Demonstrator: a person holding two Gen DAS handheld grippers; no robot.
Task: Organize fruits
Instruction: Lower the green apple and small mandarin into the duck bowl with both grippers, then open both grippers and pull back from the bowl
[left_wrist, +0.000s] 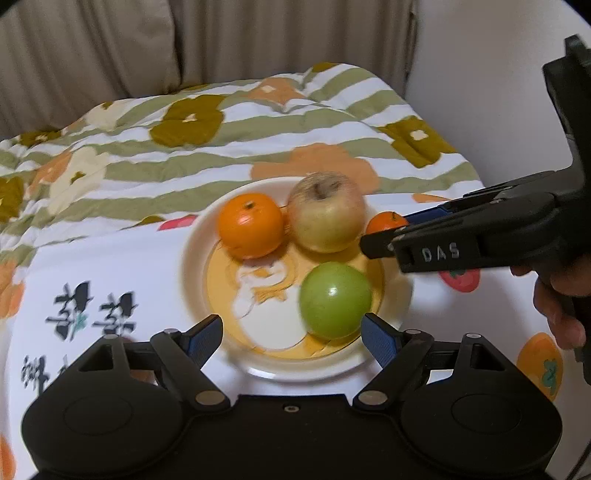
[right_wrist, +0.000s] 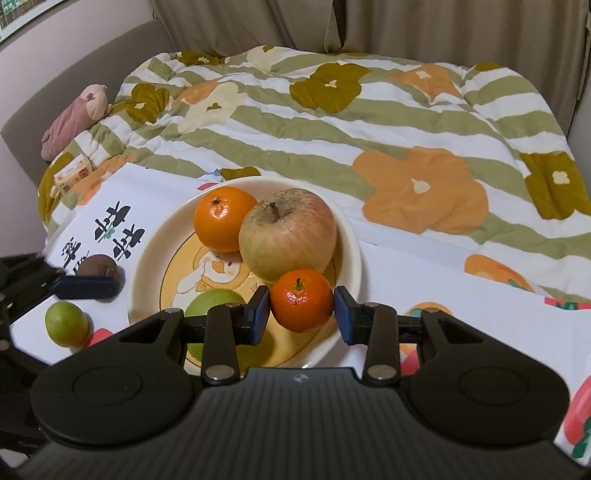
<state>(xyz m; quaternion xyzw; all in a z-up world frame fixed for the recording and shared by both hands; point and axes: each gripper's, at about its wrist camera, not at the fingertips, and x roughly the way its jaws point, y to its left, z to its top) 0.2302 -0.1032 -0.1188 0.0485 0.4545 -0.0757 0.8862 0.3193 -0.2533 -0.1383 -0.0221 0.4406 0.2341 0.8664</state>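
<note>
The right gripper (right_wrist: 301, 308) has a small mandarin (right_wrist: 302, 300) between its two blue pads, one pad on either side of the fruit. The left pad looks to touch the peel and the right pad sits at its edge, so the jaws are closed about as far as the fruit allows; whether they are pressing or have just let go I cannot tell. The mandarin hangs over, or rests on, the near right part of the plate (right_wrist: 147, 258), just in front of the big apple (right_wrist: 288, 236) and almost touching it. A round fruit has no long axis to line up with, so what matters is the room around it: the apple stands close behind, the plate rim lies close to the right, and the free way out is straight back toward the holder.

The left gripper (left_wrist: 291, 332) has its jaws wide apart and holds nothing. The green fruit (left_wrist: 335, 300) on the plate's near side lies just ahead of them, toward the right pad, so the left hand is the nearer one to it. An orange (left_wrist: 250, 225) sits at the plate's far left beside the apple.

Off the plate, on the printed cloth (right_wrist: 461, 295) toward its left edge, lie a smaller green fruit (right_wrist: 67, 323) and a brown kiwi (right_wrist: 98, 269), near the left gripper's finger, and I judge them the ones left to gather.
</note>
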